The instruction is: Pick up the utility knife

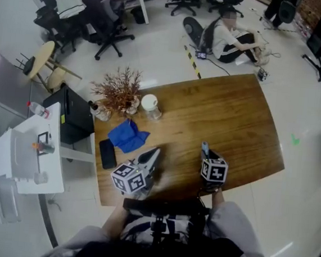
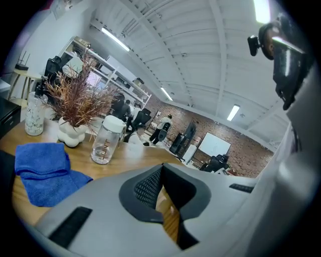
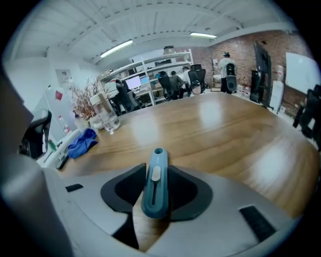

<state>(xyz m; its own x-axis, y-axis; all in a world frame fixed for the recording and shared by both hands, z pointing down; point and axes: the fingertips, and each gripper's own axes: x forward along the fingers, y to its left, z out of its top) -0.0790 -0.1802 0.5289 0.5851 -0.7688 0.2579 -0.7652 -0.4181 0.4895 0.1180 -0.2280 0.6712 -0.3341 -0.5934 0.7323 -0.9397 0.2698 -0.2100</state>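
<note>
1. Two hand-held grippers sat over the near edge of a wooden table (image 1: 234,121), seen from above in the head view.
2. Toward ten o'clock on the table stood a dried plant (image 1: 119,90), with a clear bottle (image 1: 150,106) with a white lid just beside it at its three o'clock.
3. At six o'clock from the plant a blue cloth (image 1: 127,136) lay crumpled, and a black phone (image 1: 108,154) lay flat near the cloth's seven o'clock, by the table's left edge.
4. Near the cloth's four o'clock was the tip of the left gripper (image 1: 151,155), which pointed toward one o'clock. Its own view showed the jaws drawn together at the tips, with nothing between them and only table wood behind the narrow slit.
5. At three o'clock from it, well apart, the right gripper (image 1: 205,158) pointed toward about eleven o'clock.
6. Between the right gripper's jaws lay the utility knife (image 3: 154,183), teal-blue with a pale slider, set lengthwise with the dark pads closed against its two sides. Its rounded end, with a small hole, stuck out past the jaw tips. Whether it rested on the wood or hung just above could not be told.
</note>
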